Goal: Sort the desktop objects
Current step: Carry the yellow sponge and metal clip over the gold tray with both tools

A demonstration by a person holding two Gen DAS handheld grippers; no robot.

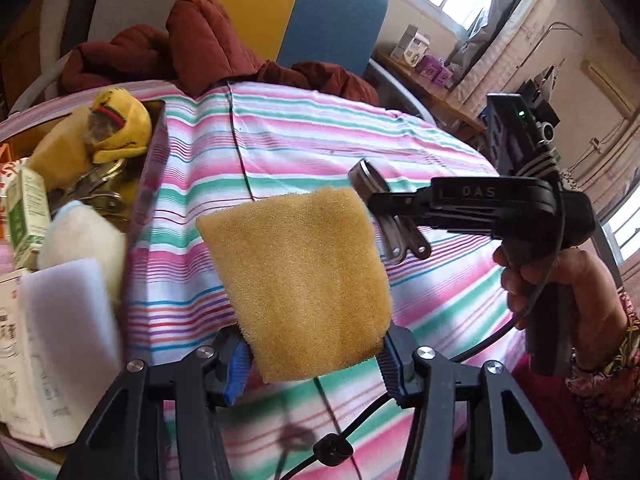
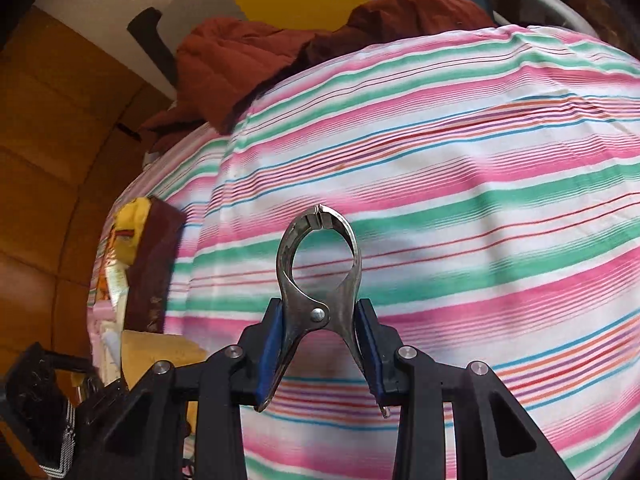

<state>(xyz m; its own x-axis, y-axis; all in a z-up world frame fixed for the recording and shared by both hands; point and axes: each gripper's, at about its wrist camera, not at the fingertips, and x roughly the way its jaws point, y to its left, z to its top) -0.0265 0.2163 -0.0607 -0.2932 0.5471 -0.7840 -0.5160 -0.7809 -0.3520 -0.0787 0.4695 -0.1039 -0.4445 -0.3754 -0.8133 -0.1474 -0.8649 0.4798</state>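
The left gripper holds a yellow sponge by its lower edge, pads pressed on both sides, at the centre of the left wrist view above the striped cloth. The right gripper is closed narrowly on the handles of a metal clamp, whose tips meet at mid-frame of the right wrist view; in the left view the same clamp shows right of the sponge.

Both items look bound for the brown box at the left edge, already well filled. To do this well, I would keep the squeeze on the sponge light and even so it does not fold out of the pads, bring it over a free gap in the box before letting go, and keep the clamp's handles from being pressed so hard that it opens.

Counted: one sponge held, one clamp held, one box. In the box: one yellow plush toy, one white foam block, one green carton, and what looks like another metal clamp. A red jacket lies at upper centre.
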